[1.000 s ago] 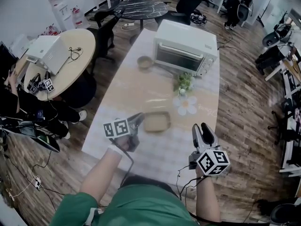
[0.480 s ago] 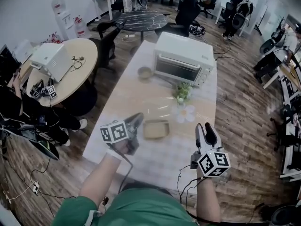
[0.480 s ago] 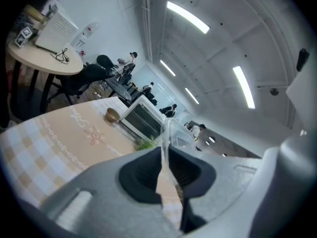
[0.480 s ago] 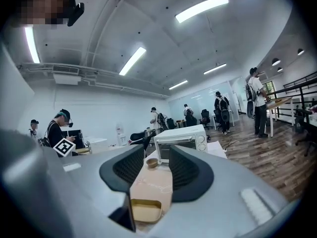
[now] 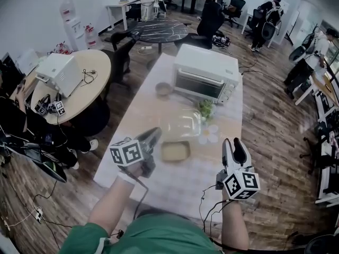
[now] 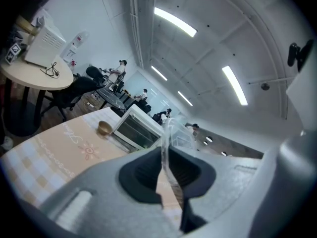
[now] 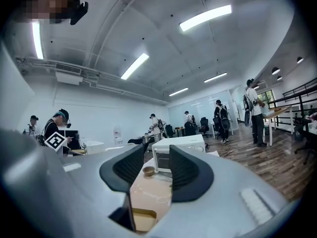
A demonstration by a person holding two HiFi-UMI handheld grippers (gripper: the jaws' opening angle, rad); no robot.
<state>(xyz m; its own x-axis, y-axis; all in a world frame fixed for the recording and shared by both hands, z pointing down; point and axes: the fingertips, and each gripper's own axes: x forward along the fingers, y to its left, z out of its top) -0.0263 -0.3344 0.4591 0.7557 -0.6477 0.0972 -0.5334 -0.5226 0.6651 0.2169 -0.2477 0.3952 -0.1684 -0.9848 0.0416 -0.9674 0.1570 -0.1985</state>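
Nothing here can be read. The tablecloth [image 5: 143, 107] carries a line of cursive script [image 6: 75, 139] beside a flower print, too blurred to make out. The left cube [image 5: 127, 152] on the left claw [image 5: 155, 134] and the right cube [image 5: 241, 185] on the right claw [image 5: 233, 145] show black-and-white square markers, which are patterns without letters or numbers.

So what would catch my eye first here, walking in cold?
The white oven at the far end of the table stands out first. Nearer, the left gripper pinches the rim of a clear dish, just beyond a tan tray. The right gripper hangs open and empty at the near right.
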